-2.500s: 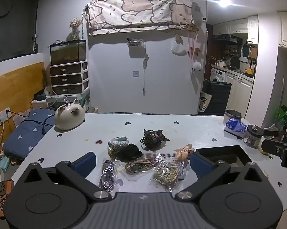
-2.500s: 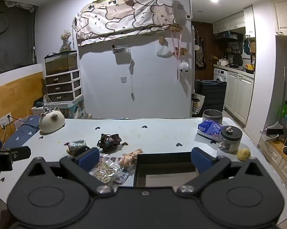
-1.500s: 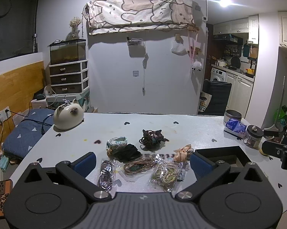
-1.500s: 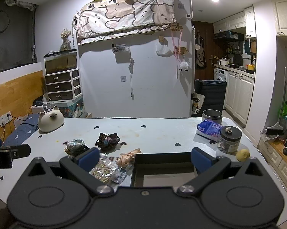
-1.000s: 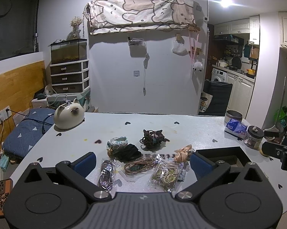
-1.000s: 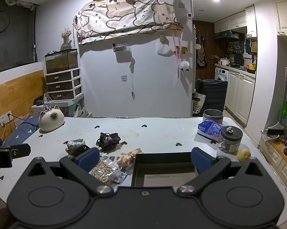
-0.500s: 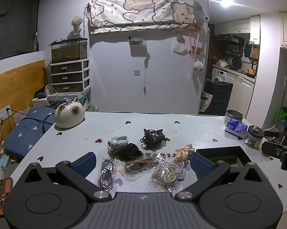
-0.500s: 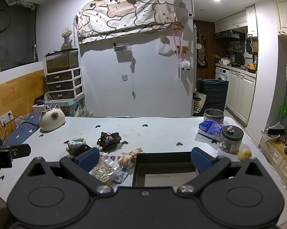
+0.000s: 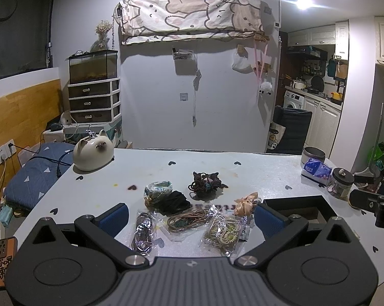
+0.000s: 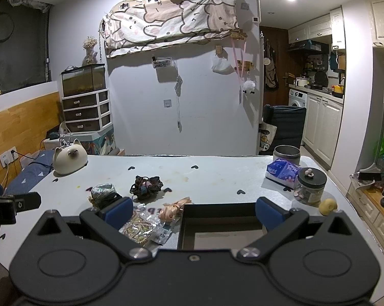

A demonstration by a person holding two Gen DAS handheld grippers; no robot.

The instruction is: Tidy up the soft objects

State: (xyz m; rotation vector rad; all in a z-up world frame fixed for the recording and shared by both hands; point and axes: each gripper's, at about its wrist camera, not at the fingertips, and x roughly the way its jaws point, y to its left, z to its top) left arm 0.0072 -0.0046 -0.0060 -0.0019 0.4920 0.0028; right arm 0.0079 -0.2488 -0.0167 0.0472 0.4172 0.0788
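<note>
a: step: nothing is judged to have been sorted yet. the left gripper (image 9: 190, 215) and the right gripper (image 10: 194, 210) are held low in the frame above the near edge of the counter (image 9: 255, 170); on both, the fingers are spread wide and nothing is gripped.

b: where are the soft objects found?

a: in the left wrist view they are clustered at lower centre: a dark tangle of hair ties (image 9: 204, 182), a patterned scrunchie (image 9: 158, 190) touching a black scrunchie (image 9: 172, 201), a peach ribbon bow (image 9: 246, 203), and three clear bags of hair ties, namely a dark bag (image 9: 142, 230), a middle bag (image 9: 189, 219) and a yellowish bag (image 9: 223, 232). the dark tray (image 10: 220, 225) is seen at lower centre of the right wrist view, just right of the bow, with nothing visible inside.

b: what is called for next?

a: a pick is judged to be needed. the bow lies nearest the tray, so it could be taken first by the right gripper, lowered with the fingers set across its narrow waist.

b: how is it oriented?

a: in the right wrist view its long axis is seen to run from lower left to upper right, one looped end pointing toward the tray's far left corner. the dark bag lies lengthwise, up and down the frame; the tangle has no clear axis.
</note>
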